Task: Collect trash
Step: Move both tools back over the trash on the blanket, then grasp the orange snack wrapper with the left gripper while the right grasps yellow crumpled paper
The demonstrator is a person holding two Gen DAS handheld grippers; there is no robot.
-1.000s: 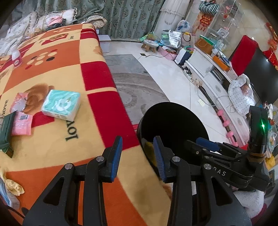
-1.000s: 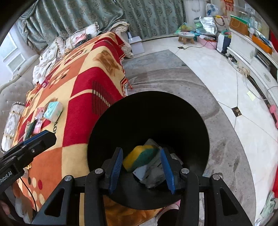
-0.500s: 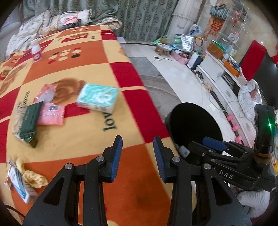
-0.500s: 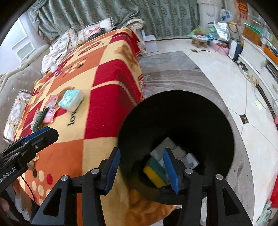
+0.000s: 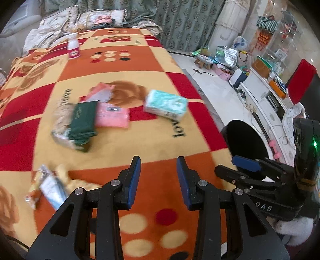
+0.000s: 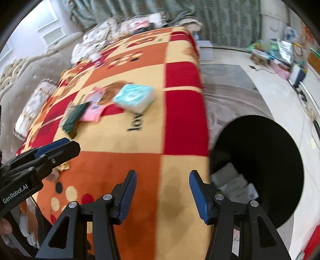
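Note:
A black round bin (image 6: 260, 166) stands on the floor beside the blanket-covered table (image 6: 124, 160); pale packets lie inside it. On the blanket lie a teal tissue pack (image 5: 166, 105), a pink packet (image 5: 113, 117), a dark green packet (image 5: 83, 122) and crumpled wrappers (image 5: 48, 186). My left gripper (image 5: 159, 180) is open and empty above the near part of the blanket. My right gripper (image 6: 163, 192) is open and empty, over the blanket's edge just left of the bin. The bin also shows in the left wrist view (image 5: 246, 140).
A white bottle with a pink label (image 5: 73, 47) stands at the far end of the blanket. Pillows and clothes (image 5: 96, 18) lie behind it. A grey rug (image 6: 226, 90) and white floor lie to the right, with bags and a low cabinet (image 5: 260, 88) beyond.
The yellow-green sponge left my right gripper and dropped into the bin. Both grippers have swung left from the bin towards the blanket, and my right gripper has opened wider.

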